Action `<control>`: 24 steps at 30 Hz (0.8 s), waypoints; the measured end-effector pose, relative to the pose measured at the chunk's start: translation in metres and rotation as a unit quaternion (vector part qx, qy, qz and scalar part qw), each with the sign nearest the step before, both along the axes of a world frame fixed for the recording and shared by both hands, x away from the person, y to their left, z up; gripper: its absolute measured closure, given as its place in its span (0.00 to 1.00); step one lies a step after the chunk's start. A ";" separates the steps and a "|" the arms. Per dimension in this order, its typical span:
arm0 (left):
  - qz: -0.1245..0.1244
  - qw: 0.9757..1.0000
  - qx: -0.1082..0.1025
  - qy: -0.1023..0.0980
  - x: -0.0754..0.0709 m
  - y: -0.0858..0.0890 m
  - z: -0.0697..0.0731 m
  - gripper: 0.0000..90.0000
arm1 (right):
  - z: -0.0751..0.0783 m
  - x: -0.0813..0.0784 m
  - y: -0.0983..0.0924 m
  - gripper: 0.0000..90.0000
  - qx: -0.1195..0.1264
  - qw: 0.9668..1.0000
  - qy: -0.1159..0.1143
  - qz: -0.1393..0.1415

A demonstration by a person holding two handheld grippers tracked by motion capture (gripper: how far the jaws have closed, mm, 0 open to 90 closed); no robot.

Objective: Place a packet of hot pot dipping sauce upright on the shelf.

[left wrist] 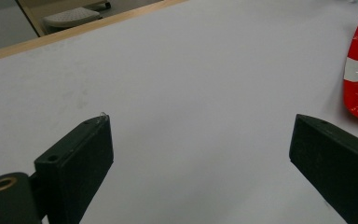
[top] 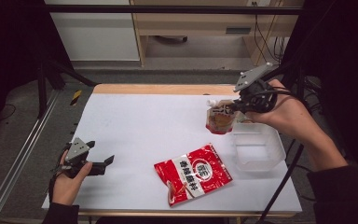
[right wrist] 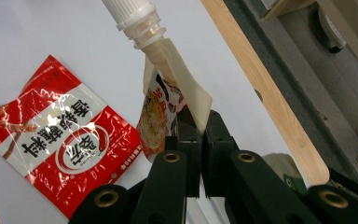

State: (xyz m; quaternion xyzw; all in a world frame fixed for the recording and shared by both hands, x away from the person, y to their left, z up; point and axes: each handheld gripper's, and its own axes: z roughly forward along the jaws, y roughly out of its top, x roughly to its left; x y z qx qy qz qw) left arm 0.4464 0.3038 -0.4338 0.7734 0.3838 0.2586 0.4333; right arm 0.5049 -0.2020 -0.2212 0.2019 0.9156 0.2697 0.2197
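Fingers of the right gripper (right wrist: 196, 140) pinch a spouted pouch (top: 220, 118) by its edge, hanging it just beside the clear tub (top: 256, 148). Likely next: carry it over the tub and release. Left gripper (left wrist: 200, 154) fingers rest spread above bare counter (top: 140, 130).

Each hand holds a black gripper. The left gripper (top: 103, 163) has two thick, blocky black jaws and a grey three-cornered plate on top. The right gripper (top: 237, 106) has a grey plate too, black cables, and round brass rings on its arms. Both sleeves are dark.
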 end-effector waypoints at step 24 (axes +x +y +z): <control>0.008 1.000 -0.003 0.000 -0.002 0.005 0.000 0.07 | -0.020 0.014 -0.080 0.98 -0.006 0.998 -0.014 -0.065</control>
